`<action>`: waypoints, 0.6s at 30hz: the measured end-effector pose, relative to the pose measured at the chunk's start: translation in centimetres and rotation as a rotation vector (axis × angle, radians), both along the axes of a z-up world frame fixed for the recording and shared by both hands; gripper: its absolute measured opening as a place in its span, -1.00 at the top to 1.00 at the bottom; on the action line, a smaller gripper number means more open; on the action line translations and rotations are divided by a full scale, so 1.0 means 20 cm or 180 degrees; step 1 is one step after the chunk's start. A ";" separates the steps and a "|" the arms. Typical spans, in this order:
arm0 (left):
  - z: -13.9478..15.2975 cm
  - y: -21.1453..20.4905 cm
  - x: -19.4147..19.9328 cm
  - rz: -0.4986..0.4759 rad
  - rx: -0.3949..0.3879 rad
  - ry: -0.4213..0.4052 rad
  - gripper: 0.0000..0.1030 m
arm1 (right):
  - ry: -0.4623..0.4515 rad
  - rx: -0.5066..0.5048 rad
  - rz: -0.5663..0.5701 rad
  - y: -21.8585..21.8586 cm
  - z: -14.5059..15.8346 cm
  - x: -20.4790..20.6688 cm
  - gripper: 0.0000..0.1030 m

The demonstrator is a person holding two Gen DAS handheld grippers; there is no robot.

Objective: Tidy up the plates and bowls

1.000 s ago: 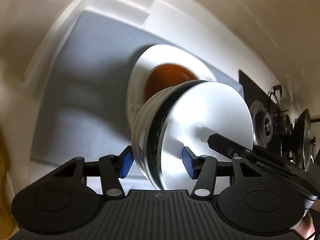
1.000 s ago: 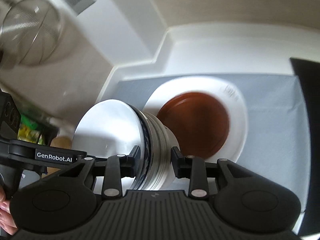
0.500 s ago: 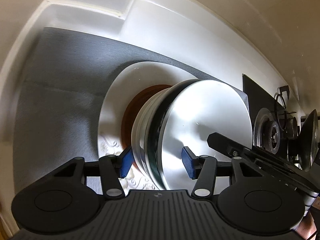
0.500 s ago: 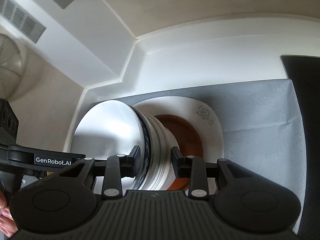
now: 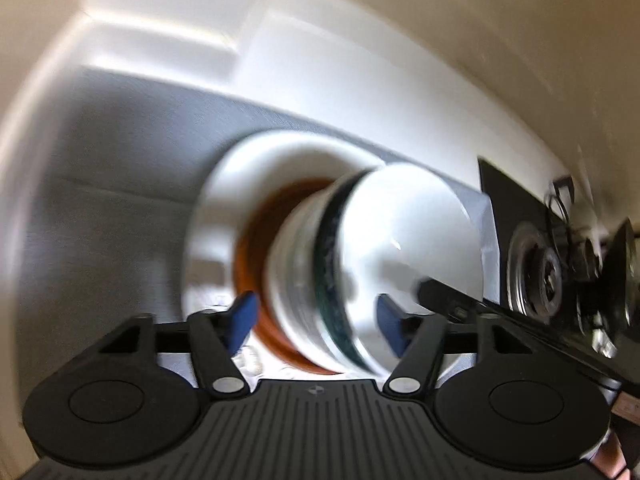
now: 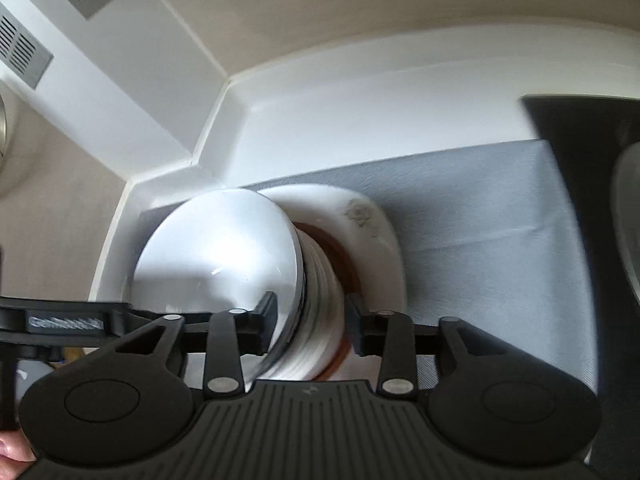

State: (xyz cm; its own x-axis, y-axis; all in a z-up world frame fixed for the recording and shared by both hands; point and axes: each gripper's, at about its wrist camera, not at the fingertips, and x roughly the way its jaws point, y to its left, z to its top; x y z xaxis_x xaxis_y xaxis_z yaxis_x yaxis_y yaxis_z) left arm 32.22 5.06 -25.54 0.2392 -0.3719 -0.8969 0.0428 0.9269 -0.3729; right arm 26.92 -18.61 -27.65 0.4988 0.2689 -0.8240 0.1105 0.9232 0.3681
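Bowls (image 5: 360,272), nested stack: white ribbed walls, one dark-green rim, glossy white bowl on top. Stack sits between both grippers, straight ahead of each, resting on brown plate (image 5: 256,248) atop white plate (image 5: 224,216) on grey mat (image 5: 120,184). Stack axis appears tilted across each view. Left gripper (image 5: 316,320): jaws opening, pads clear of stack. Right gripper (image 6: 310,322): jaws opening, pads apparently just off. Both equally near; judged released.

Motion blur smears the stacked bowls (image 5: 352,264), which hide most of the brown dish (image 5: 256,240) beneath.
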 end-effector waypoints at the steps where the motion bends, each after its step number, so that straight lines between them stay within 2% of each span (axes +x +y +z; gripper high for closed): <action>1: 0.07 0.02 -0.04 0.0038 0.0096 -0.0136 -0.54 | -0.0072 -0.0090 -0.0041 0.00 0.05 -0.05 0.10; 3: 0.25 0.05 -0.15 0.0064 0.0261 -0.0468 -0.61 | -0.0225 -0.0330 -0.0007 0.04 0.16 -0.15 0.08; 4: 0.34 0.06 -0.21 0.0086 0.0298 -0.0635 -0.80 | -0.0290 -0.0475 -0.0003 0.06 0.21 -0.21 0.06; 6: 0.53 0.07 -0.35 0.0113 0.0356 -0.0889 -1.00 | -0.0376 -0.0616 -0.0004 0.10 0.32 -0.32 -0.06; 8: 0.69 0.04 -0.50 0.0112 0.0473 -0.1082 -0.99 | -0.0412 -0.0606 0.0024 0.14 0.43 -0.43 -0.21; 10: 0.84 -0.02 -0.65 -0.0009 0.0636 -0.1254 -0.99 | -0.0431 -0.0665 0.0056 0.20 0.54 -0.54 -0.48; 12: 0.94 -0.10 -0.79 -0.0072 0.0861 -0.1354 -0.99 | -0.0415 -0.0788 0.0043 0.24 0.64 -0.63 -0.59; 15: 1.02 -0.23 -0.97 -0.0133 0.1087 -0.1387 -0.99 | -0.0522 -0.0727 0.0081 0.25 0.78 -0.79 -0.65; 18: 1.06 -0.31 -1.14 -0.0028 0.1090 -0.1395 -0.99 | -0.0507 -0.0665 0.0179 0.23 0.88 -0.92 -0.67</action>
State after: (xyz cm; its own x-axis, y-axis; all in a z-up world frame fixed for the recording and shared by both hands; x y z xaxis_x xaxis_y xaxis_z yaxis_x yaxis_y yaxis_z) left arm 9.36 -1.12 -4.24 0.6154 -0.0803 -0.7841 0.1344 0.9909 0.0040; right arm 8.61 -13.94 -9.96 0.6158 0.1323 -0.7767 0.0126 0.9840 0.1777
